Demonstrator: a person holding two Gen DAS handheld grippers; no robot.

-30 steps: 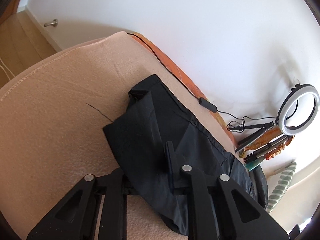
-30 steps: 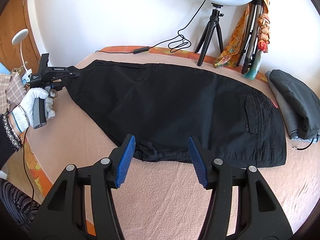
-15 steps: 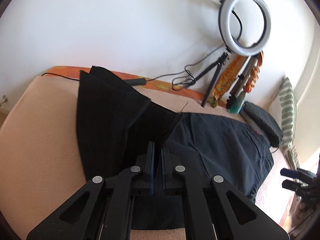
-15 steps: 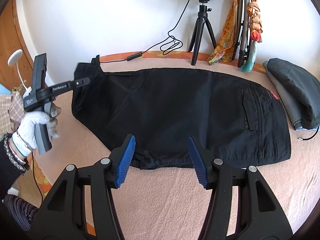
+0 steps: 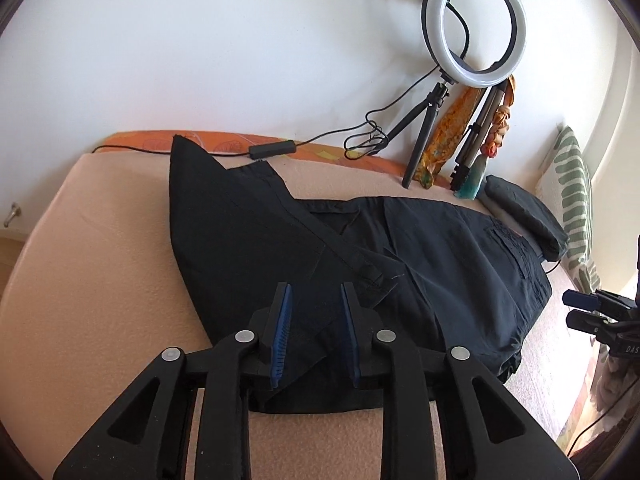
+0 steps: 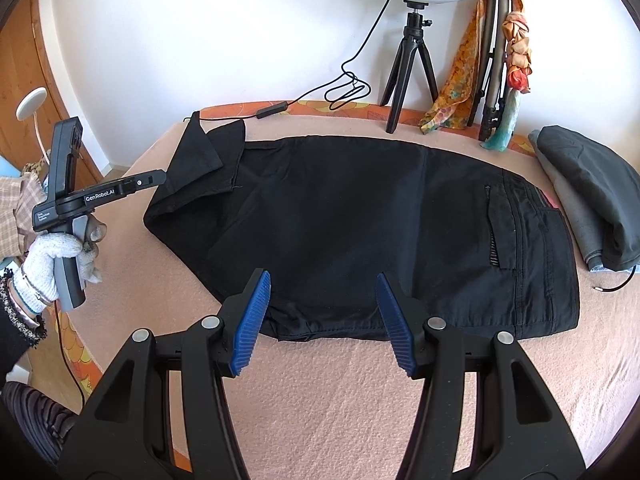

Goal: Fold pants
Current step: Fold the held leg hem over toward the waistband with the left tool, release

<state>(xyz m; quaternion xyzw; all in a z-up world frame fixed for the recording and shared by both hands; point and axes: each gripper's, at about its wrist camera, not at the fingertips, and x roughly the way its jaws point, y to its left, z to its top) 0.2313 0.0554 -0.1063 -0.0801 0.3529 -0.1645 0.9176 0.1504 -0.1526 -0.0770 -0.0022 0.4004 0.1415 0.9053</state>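
Black pants point(image 6: 360, 224) lie flat on the peach bed cover point(image 6: 340, 400), waist at the right, leg ends folded back over themselves at the left. My left gripper point(image 5: 316, 312) is open just above the folded leg fabric point(image 5: 248, 240); in the right wrist view it point(image 6: 160, 178) sits at the pants' left edge, held by a gloved hand. My right gripper point(image 6: 322, 300) is open and empty above the near edge of the pants. It also shows at the right edge of the left wrist view point(image 5: 576, 308).
A ring light on a tripod point(image 6: 412, 52) stands at the wall with its cable and switch point(image 6: 272, 110) on the bed. Scarves and a folded tripod point(image 6: 500, 60) lean beside it. A folded grey garment point(image 6: 588, 196) lies at the right. A striped pillow point(image 5: 568, 196) lies beyond.
My left gripper carried the leg ends rightward over the pants, then opened and let them go; the fold now lies on the pants. My right gripper stayed open.
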